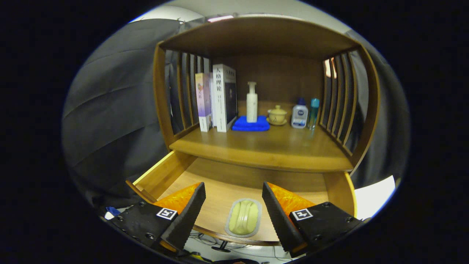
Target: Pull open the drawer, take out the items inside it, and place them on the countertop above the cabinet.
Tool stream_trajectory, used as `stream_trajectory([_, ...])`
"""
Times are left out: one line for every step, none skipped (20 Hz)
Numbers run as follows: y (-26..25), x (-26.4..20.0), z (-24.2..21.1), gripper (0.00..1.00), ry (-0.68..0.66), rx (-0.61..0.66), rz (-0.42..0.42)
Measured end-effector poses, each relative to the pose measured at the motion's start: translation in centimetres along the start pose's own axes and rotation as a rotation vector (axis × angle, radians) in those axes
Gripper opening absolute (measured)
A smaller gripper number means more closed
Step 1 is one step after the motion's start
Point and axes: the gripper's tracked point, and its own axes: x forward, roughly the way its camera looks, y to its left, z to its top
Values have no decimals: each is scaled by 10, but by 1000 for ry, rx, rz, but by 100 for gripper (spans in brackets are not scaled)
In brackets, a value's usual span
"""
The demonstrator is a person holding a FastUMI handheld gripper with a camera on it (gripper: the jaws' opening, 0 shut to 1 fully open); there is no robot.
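A: Entry, gripper view. Pose of the gripper (233,205)?

B: It looks forward and slightly down over the front edge of the open drawer (216,183), in the lower middle of the frame. Both fingers (187,214) rise from the bottom, one lower left, one lower right, roughly level with each other.

A: Jaws?

B: Spread wide. Nothing is between them under pressure; they touch nothing I can make out.

A: Task item?

B: A pale yellow-green item in a light oval tray (243,218) lies on the drawer floor near its front edge, in the gap between the two fingers and apart from both. What the item is, I cannot tell.

A: Drawer state?

B: Pulled out. Its left side wall shows at the lower left, its right wall at the lower right, the wooden floor bare around the tray.

A: Above it?

B: The cabinet's surface (271,148) in mid-frame, under a wooden hood with slatted sides. On it, left to right: two upright books (216,99), a white pump bottle (251,102) standing on a folded blue cloth (251,124), a small lidded cup on a saucer (277,115), a white bottle with a blue cap (299,113), and a slim teal bottle (313,113). All stand toward the back.

A: Surroundings?

B: Dark cloth at the left and right.
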Motion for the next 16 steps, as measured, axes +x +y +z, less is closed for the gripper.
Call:
stream_trajectory([-7,7,-7,98,46,0,-10])
stream_trajectory([-9,17,-15,98,87,0,-14])
stream_trajectory([-12,24,-24,97,129,4,-19])
stream_trajectory([-13,31,-32,96,162,17,-9])
stream_trajectory([-11,35,-39,96,189,34,-2])
stream_trajectory([-11,39,-44,95,217,47,6])
stream_trajectory([-12,43,-51,95,243,55,5])
stream_trajectory([-12,46,-58,95,274,54,12])
stream_trajectory([-12,49,-64,95,308,51,14])
stream_trajectory([-12,52,-68,95,334,48,18])
stream_trajectory([-12,54,-71,95,359,50,27])
stream_trajectory([-11,55,-73,95,385,54,35])
stream_trajectory([-8,60,-78,94,409,63,49])
stream_trajectory([-9,61,-78,93,426,70,49])
stream_trajectory([-11,62,-83,91,438,66,43])
stream_trajectory([-13,62,-86,90,453,64,36])
